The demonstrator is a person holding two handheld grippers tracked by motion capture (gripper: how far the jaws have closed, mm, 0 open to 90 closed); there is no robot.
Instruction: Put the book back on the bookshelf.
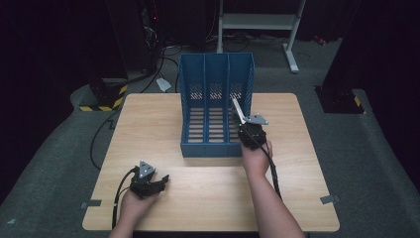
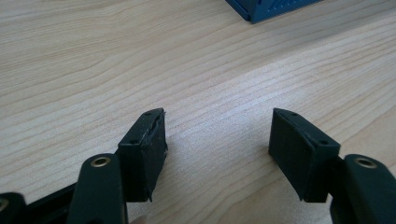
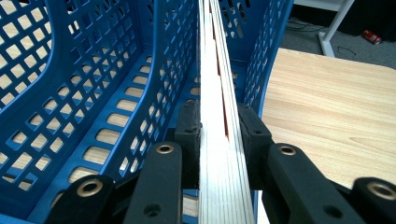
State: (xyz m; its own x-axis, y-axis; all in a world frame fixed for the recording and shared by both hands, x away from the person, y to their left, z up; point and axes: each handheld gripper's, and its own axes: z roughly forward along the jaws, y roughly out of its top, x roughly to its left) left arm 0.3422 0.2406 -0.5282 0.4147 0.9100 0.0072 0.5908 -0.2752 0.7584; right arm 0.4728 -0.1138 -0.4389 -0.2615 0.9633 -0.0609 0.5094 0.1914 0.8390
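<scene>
- Currently, a thin book [image 3: 219, 140] with a pale page edge and a red strip is clamped between the pads of the right gripper [image 3: 219, 135], seen edge-on in the right gripper view.
- Seen from the high view, the book [image 1: 238, 111] is held tilted over the rightmost compartment of a blue file rack [image 1: 216, 106], with the right gripper [image 1: 246, 130] at the rack's front right corner.
- Three open-fronted compartments are formed in the rack by perforated dividers; in the right gripper view the book stands between the right divider [image 3: 175, 70] and the right outer wall [image 3: 266, 60], with little room on either side.
- How far the book's lower edge sits from the slotted floor of the rack cannot be told.
- Near the front left corner of the table [image 1: 148, 124], the left gripper [image 1: 159, 184] is held low, well apart from the rack.
- Its jaws are spread wide with nothing between them, and bare wood grain is seen between the pads [image 2: 149, 149] in the left gripper view.
- A corner of the rack [image 2: 261, 11] is visible at the top of that view, far beyond the left gripper [image 2: 217, 154].
- Open table surface is left to the right of the rack up to the table's right edge, and along the near edge between the two forearms.
- Grey floor is seen around the table on all sides.
</scene>
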